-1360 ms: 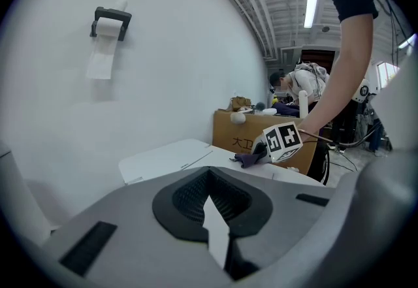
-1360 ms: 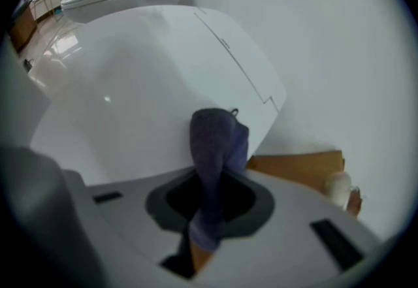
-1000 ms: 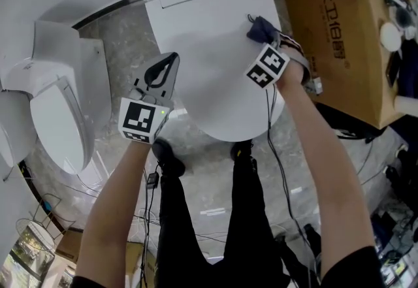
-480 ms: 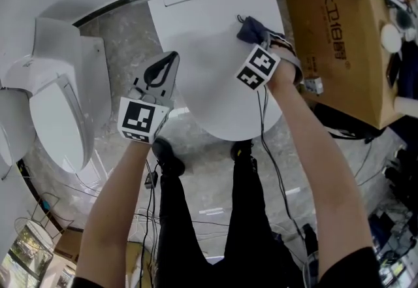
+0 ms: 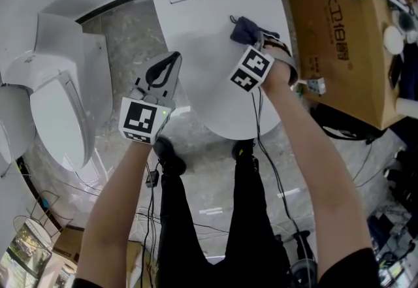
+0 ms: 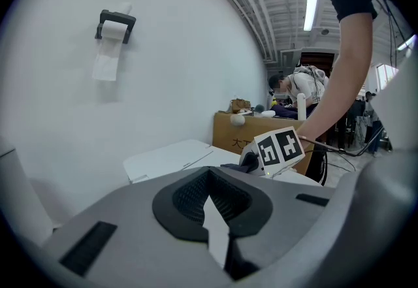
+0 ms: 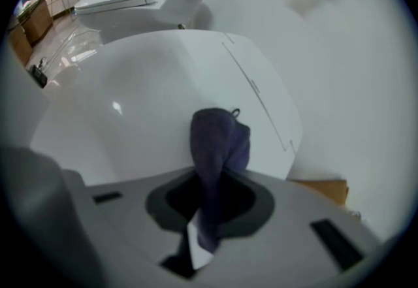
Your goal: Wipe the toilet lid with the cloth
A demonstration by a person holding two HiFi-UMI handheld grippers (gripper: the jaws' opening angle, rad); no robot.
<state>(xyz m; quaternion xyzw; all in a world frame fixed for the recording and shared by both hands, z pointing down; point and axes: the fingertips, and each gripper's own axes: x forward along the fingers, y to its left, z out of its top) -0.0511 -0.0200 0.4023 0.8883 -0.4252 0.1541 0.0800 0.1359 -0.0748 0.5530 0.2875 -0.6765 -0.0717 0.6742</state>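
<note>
Two toilets stood side by side: one (image 5: pixel 55 117) at the left, and one with the closed toilet lid (image 5: pixel 209 51) in the middle. One cardboard box (image 5: pixel 339 38) sat at the right. The right gripper (image 5: pixel 256 44) was clamped on the single dark cloth (image 5: pixel 243 30), which touched the lid's far right part. The left gripper (image 5: pixel 163 70), jaws together and empty, hovered at the lid's left edge.

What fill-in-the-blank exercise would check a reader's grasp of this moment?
1. The right hand-held gripper is shut on a dark blue ____.
2. The white toilet lid under it is ____, not raised.
3. The left hand-held gripper is shut and holds ____.
4. The brown box beside the toilet is made of ____.

Missing words: cloth; closed; nothing; cardboard.
</note>
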